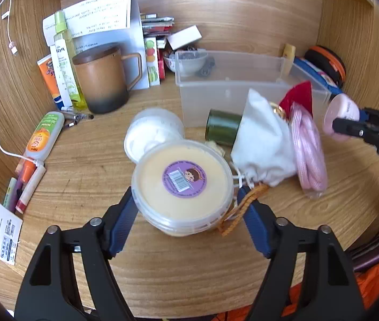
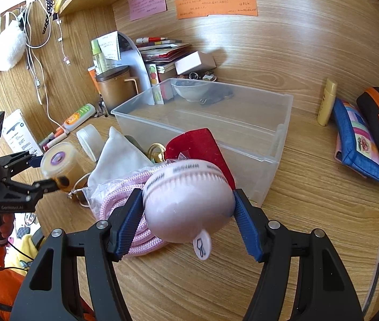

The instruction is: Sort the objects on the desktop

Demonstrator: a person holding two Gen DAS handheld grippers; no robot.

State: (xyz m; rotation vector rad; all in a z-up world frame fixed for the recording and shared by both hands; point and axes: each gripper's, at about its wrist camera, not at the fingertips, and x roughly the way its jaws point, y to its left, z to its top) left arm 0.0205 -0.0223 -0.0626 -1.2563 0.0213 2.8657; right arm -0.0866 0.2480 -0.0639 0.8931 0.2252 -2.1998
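The round yellow tub (image 1: 181, 187) with its purple label stands on the wooden desk (image 1: 82, 165), just in front of the clear plastic bin (image 1: 243, 88). The left gripper (image 1: 186, 208) straddles it, the left pad against its wall, the right pad just clear, so the jaws are released. Beside the tub lie a white cloth bag (image 1: 264, 144), a pink cord (image 1: 310, 155) and a red pouch (image 1: 299, 96). The right gripper (image 2: 186, 214) is clenched on a pink round case (image 2: 186, 200), held above the cord, near the bin's front wall
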